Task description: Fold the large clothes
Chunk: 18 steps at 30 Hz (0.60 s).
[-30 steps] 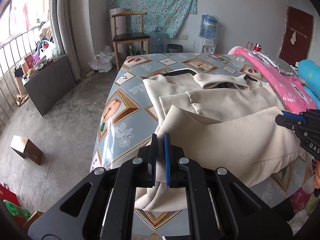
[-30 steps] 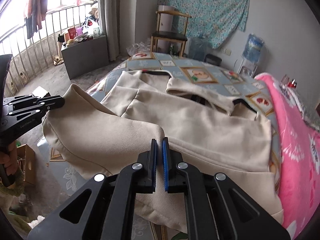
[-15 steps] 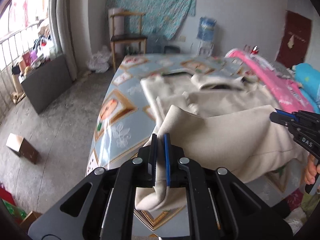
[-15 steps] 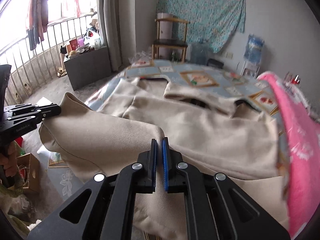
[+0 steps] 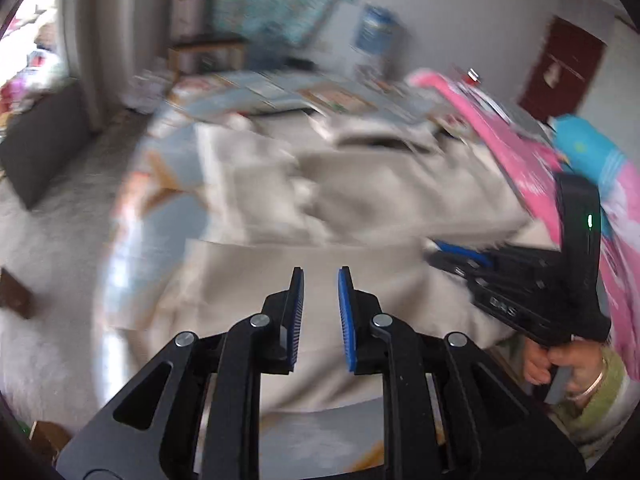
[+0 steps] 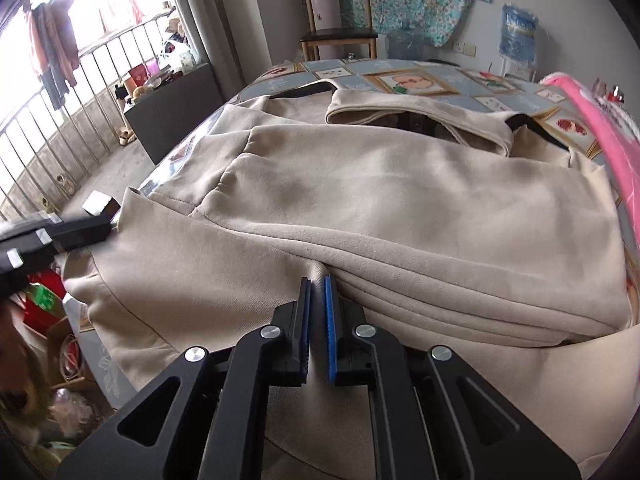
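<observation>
A large beige garment (image 6: 400, 208) lies spread on the patterned table (image 6: 420, 80), its near part folded up over the middle. In the blurred left wrist view the garment (image 5: 320, 208) lies below my left gripper (image 5: 320, 276), whose jaws stand apart with nothing between them. My right gripper (image 6: 317, 284) is narrowly parted with a fold of the beige cloth between its pads. The left gripper (image 6: 60, 236) shows at the left edge of the right wrist view, by the garment's corner. The right gripper (image 5: 472, 256) shows at the right of the left wrist view.
A pink blanket (image 6: 600, 120) lies along the table's right side. A wooden chair (image 6: 340, 28) and a water jug (image 6: 520, 32) stand by the far wall. A dark cabinet (image 6: 172, 108) and balcony railing are at the left. Boxes lie on the floor.
Both grippers carried the garment's near edge forward over the middle. My left gripper opened and let the cloth go. The right gripper's jaws have parted slightly.
</observation>
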Each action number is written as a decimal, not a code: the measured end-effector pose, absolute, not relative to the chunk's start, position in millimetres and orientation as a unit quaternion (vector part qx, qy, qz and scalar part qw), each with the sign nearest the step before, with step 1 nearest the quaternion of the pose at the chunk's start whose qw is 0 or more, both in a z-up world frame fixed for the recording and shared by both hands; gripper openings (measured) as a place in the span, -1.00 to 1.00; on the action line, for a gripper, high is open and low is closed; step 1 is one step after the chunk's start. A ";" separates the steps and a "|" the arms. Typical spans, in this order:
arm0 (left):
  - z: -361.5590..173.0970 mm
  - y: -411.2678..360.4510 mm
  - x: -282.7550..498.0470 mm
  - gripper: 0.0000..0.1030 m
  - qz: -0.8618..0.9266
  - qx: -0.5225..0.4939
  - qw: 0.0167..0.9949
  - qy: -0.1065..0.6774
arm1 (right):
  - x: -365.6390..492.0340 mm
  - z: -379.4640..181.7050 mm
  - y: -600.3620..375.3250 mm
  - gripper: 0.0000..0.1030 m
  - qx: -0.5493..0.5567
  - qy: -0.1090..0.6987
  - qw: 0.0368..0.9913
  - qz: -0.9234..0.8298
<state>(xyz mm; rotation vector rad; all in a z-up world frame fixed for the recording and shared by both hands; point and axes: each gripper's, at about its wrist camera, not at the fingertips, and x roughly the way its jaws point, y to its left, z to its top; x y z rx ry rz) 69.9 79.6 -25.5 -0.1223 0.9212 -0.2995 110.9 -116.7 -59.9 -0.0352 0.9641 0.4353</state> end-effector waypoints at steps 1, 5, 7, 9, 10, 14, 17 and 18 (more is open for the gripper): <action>-32.6 69.9 74.2 -0.68 -0.146 -0.048 0.879 0.452 | 110.7 -58.8 -119.9 -0.79 -0.006 0.465 0.860 0.212; -58.9 60.2 89.2 -0.69 -0.108 -0.040 0.868 0.483 | 95.9 -26.9 -168.1 -0.55 0.051 0.446 0.873 0.189; -59.6 64.8 89.7 -0.70 -0.112 -0.051 0.864 0.488 | 81.3 -9.3 -207.5 -0.07 0.058 0.427 0.892 0.141; -60.4 67.4 89.2 -0.72 -0.113 -0.058 0.864 0.487 | 69.8 -4.3 -248.0 0.01 0.060 0.424 0.900 0.081; -61.0 66.6 88.7 -0.73 -0.111 -0.055 0.865 0.487 | 68.7 -7.5 -261.3 0.01 0.058 0.434 0.897 0.059; -63.0 58.6 86.2 -0.73 -0.102 -0.031 0.870 0.481 | 71.1 -35.8 -291.3 0.01 0.061 0.483 0.874 0.000; -62.7 54.0 86.5 -0.73 -0.098 -0.014 0.873 0.478 | 75.4 -53.6 -276.5 -0.16 0.018 0.487 0.873 -0.032; -62.0 53.9 85.8 -0.73 -0.098 -0.010 0.873 0.477 | 77.0 -57.6 -270.4 -0.45 -0.001 0.485 0.873 -0.043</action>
